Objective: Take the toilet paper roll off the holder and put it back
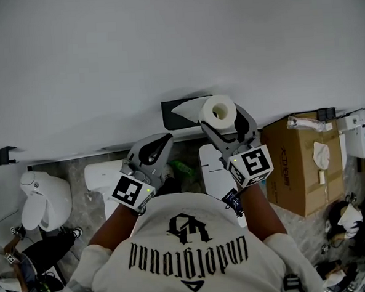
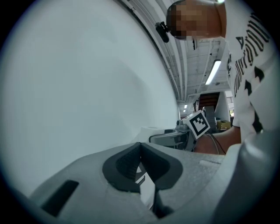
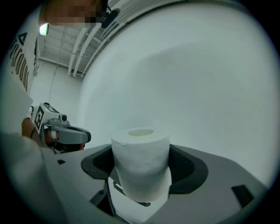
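Items counted: two grippers, one toilet paper roll, one holder, one cardboard box.

Right gripper (image 1: 225, 122): it sits at centre right of the head view, raised toward the white wall (image 1: 164, 51). Its jaws are clamped on the toilet paper roll (image 1: 217, 112), one jaw on each side. In the right gripper view the roll (image 3: 141, 166) stands upright between the two dark jaw pads, with its hollow core facing up. The roll fills the gap of the right gripper (image 3: 142, 154).

Toilet paper roll: it is off the holder (image 1: 175, 109) and carried in the right jaws just to the right of it. The holder is a single black bracket fixed low on the wall at upper centre of the head view. A pointed white sheet lies across the front of the holder, just left of the roll. Whether it is joined to the roll cannot be told.

Left gripper (image 1: 163, 140): it is lower and to the left of the right one, apart from both roll and holder. The left gripper view shows its jaws (image 2: 141, 153) closed together with nothing between them. The bare wall fills most of that frame.

Marker cubes: two, one on each gripper (image 1: 253, 164) (image 1: 133, 191).

Surroundings: one cardboard box (image 1: 298, 172) stands on the floor at the right of the head view. One white toilet (image 1: 44, 203) is at the lower left. Further white fixtures lie below the grippers, but they are too hidden to count.
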`<state>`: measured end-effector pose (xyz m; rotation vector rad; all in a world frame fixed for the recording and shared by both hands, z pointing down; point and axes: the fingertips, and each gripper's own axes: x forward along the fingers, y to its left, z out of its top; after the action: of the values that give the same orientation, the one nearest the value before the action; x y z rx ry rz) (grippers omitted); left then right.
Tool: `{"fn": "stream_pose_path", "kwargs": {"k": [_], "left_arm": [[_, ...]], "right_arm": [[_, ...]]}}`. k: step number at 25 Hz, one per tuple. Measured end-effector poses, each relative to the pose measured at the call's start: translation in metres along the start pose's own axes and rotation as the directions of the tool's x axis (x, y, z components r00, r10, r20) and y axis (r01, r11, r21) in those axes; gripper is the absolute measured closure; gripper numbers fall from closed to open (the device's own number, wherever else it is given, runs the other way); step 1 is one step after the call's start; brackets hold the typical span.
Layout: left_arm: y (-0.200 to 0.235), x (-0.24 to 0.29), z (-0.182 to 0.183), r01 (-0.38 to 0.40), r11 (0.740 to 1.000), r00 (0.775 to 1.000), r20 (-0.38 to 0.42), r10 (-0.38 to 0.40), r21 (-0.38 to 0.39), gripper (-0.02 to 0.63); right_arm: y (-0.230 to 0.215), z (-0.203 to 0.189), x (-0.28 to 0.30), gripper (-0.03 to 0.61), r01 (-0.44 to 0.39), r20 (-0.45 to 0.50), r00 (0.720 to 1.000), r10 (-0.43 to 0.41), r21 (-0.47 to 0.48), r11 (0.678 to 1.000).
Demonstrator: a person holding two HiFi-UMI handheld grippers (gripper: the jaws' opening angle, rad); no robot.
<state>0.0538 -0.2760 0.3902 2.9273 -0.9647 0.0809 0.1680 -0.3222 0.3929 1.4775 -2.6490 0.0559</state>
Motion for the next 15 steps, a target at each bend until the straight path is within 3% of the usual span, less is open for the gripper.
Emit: {"fn": "stream_pose_path", "kwargs": {"k": [15], "left_arm": [[-0.067, -0.026, 0.014, -0.038, 0.998, 0.996, 0.080, 0.034, 0.046, 0.600]], "right_arm": [[0.020, 0.017, -0.073, 0.245, -0.026, 0.041, 0.999, 0.028, -0.043, 0.999]]}}
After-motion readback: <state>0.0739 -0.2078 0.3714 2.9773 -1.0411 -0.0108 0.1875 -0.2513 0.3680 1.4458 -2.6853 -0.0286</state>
